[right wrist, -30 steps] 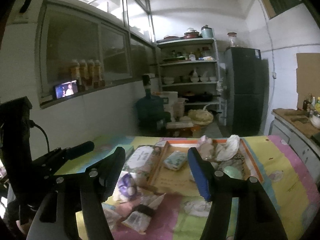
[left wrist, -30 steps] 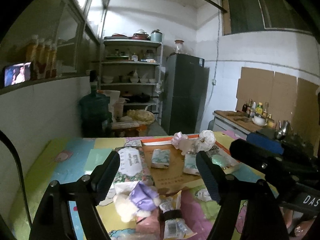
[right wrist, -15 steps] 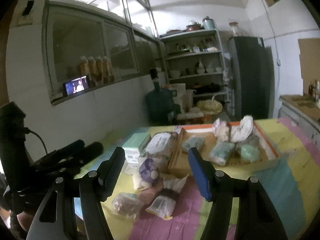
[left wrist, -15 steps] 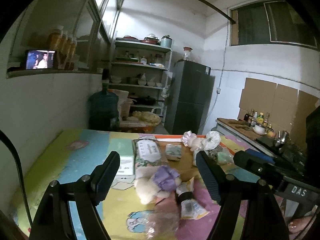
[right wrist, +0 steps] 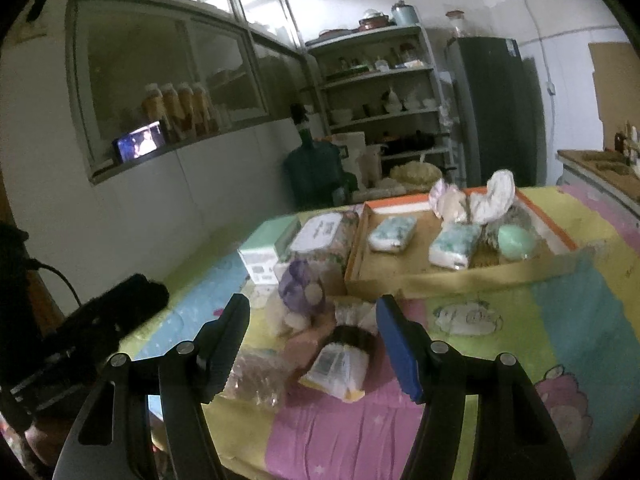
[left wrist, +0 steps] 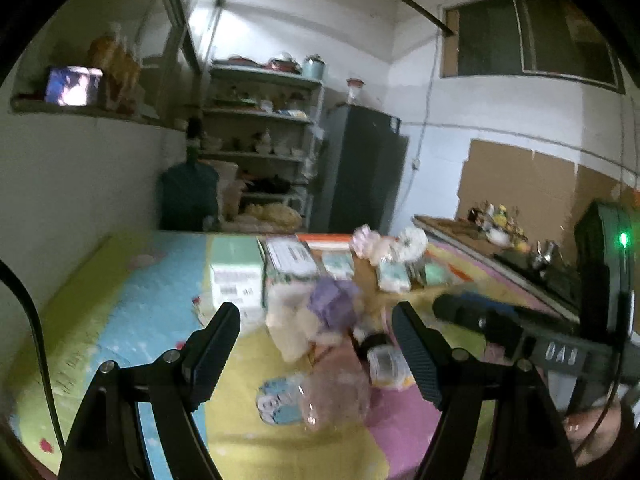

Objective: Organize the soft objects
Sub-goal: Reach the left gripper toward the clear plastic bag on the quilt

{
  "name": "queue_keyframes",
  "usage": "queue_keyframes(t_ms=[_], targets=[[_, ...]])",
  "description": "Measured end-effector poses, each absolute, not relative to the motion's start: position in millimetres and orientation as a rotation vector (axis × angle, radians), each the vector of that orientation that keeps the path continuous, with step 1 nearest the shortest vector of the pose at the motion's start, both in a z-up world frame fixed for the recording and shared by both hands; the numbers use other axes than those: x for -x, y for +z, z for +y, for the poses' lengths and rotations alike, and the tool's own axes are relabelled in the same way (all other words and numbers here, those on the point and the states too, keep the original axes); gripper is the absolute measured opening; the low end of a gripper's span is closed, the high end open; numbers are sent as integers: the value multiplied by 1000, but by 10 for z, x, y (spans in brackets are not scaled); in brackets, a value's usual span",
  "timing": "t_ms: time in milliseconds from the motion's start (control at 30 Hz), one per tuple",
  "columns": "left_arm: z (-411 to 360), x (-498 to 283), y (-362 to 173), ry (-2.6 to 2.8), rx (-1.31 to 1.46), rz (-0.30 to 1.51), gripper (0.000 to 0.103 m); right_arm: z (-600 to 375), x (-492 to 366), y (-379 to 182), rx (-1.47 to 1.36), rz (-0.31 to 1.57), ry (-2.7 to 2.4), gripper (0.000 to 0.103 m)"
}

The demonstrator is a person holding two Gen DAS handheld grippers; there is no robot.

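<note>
A heap of soft things lies on the patterned table cover: a purple-and-cream plush toy (right wrist: 302, 292) (left wrist: 320, 312), a yellow-edged packet with a black band (right wrist: 340, 364) (left wrist: 384, 356), and a clear pinkish bag (right wrist: 256, 376) (left wrist: 336, 392). Behind them a shallow cardboard tray (right wrist: 400, 276) holds tissue packs (right wrist: 394, 232), a green ball (right wrist: 516, 240) and pale plush pieces (right wrist: 492, 196). My left gripper (left wrist: 316, 350) is open and empty, hovering before the heap. My right gripper (right wrist: 314, 342) is also open, with the packet in front of its fingers, untouched.
A mint box (right wrist: 266, 252) and a large tissue pack (right wrist: 320, 236) lie left of the tray. A water jug (right wrist: 316, 172), shelves (right wrist: 380, 76) and a dark fridge (right wrist: 496, 108) stand beyond the table. A counter with bottles (left wrist: 496, 228) runs along the right wall.
Both grippers have sunk and drawn back from the tray, so the heap of soft things now sits between their fingers in view. The jaws kept their width.
</note>
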State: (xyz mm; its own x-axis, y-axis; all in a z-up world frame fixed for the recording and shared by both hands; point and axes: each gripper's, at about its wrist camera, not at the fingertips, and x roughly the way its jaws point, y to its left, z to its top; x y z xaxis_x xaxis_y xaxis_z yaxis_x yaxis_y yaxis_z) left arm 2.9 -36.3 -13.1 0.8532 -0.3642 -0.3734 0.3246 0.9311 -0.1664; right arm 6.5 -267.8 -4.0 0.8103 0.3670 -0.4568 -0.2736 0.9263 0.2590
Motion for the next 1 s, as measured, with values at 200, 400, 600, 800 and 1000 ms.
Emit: queue_keyframes(t_ms=[200,400,600,800,1000], targets=[[-453,-152,-496,-417,107,510,78,-2736,-128,-176,-211,553,325,68],[-508,-267,-749,-436,115,573,78,-2767,-186,-273,-217,575,317,68],[-543,-339,-886,-447,129,608,78,-2746,-254,-361,-221,598,318,68],[-620,-414,-988,-465,137,637,75,-2717,-321,-436,-215,622,315,68],[-572,-385,-1010,-483,170,606,61,-2713,-386,-533,-218,650,304,68]])
